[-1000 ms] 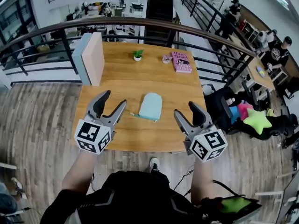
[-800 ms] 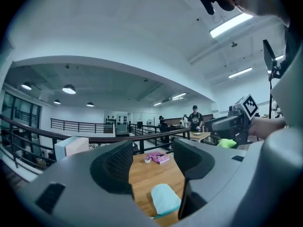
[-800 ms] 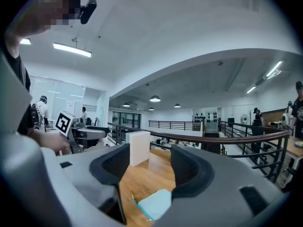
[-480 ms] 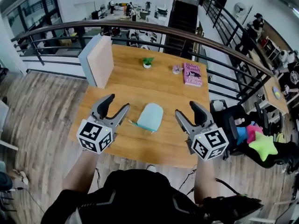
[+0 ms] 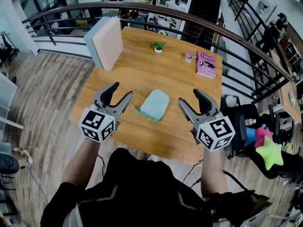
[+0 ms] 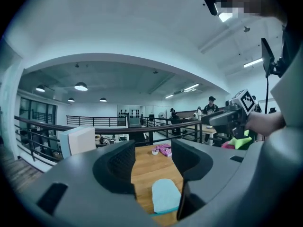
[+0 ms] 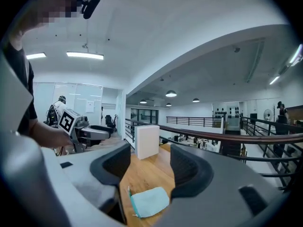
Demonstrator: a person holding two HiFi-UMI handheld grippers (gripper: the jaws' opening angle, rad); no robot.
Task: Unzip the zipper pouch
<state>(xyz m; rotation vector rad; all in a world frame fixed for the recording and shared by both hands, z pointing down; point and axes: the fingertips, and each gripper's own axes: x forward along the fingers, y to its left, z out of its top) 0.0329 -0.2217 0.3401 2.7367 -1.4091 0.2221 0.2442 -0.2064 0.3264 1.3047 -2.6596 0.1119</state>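
A light blue zipper pouch lies flat on the wooden table, its zipper edge facing the front left. My left gripper hovers to the left of the pouch, above the table, its jaws wide but closing, with nothing between them. To the right of the pouch my right gripper is open and empty. The left gripper view shows the pouch low between that gripper's jaws, well ahead of them. In the right gripper view the pouch also lies ahead, beyond the right gripper, apart from it.
A white and pink block stands at the table's far left. A small potted plant, a small pink object and a pink book sit along the back. A dark railing curves behind the table. Chairs with plush toys are at the right.
The head view has swung, so the table sits more tilted in the picture. Both grippers stay beside the pouch, which has not moved.
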